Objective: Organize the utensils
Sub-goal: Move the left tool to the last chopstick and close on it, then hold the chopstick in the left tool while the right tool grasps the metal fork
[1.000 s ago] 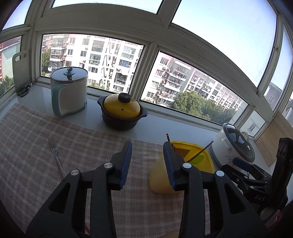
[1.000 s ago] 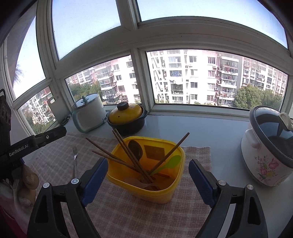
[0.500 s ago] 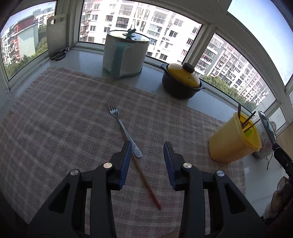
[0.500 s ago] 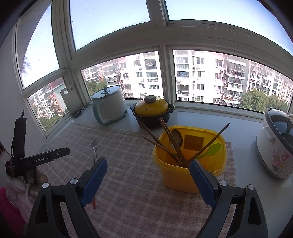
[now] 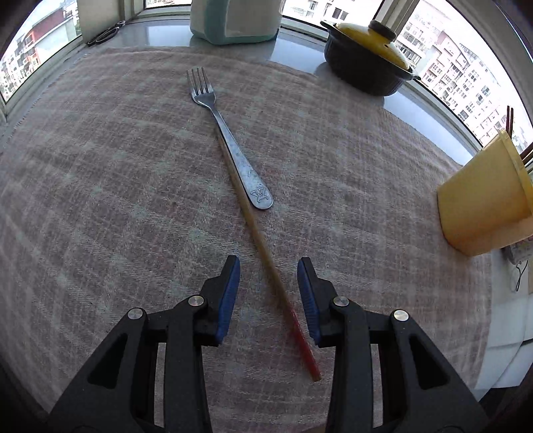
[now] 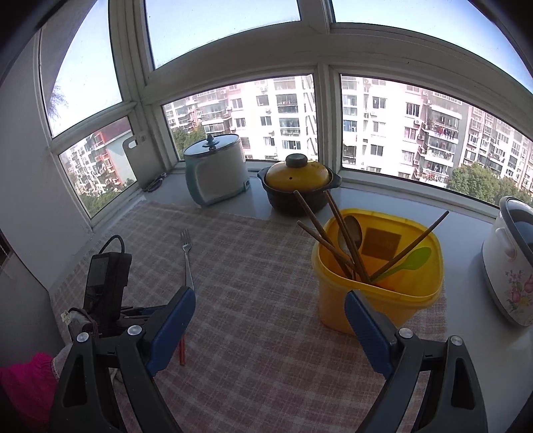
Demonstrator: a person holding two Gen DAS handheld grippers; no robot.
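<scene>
Since a second ago the left gripper (image 5: 268,293) has dropped from facing the window to hanging low over the checked cloth (image 5: 100,206), its blue-padded fingers (image 5: 230,293) apart and straddling a chopstick (image 5: 263,249) without touching it. That chopstick lies on the cloth with its red end nearest the camera and its far part tucked against the handle of a steel fork (image 5: 230,143), whose tines point toward the window. Left of these, at the back, a pair of scissors (image 5: 106,31) and a cutting board (image 6: 136,160) rest at the sill on the table (image 6: 466,219); further right stand a white and teal cooker (image 6: 216,173) and a dark clay pot with a yellow lid (image 6: 299,183). The right gripper (image 6: 269,319) hovers with its fingers (image 6: 366,329) wide apart and nothing between them, before the yellow container (image 6: 376,299), which holds dark chopsticks (image 6: 319,226), a ladle (image 6: 349,233) and a green spoon (image 6: 409,259). A flowered rice cooker (image 6: 509,266) stands at the far right.
</scene>
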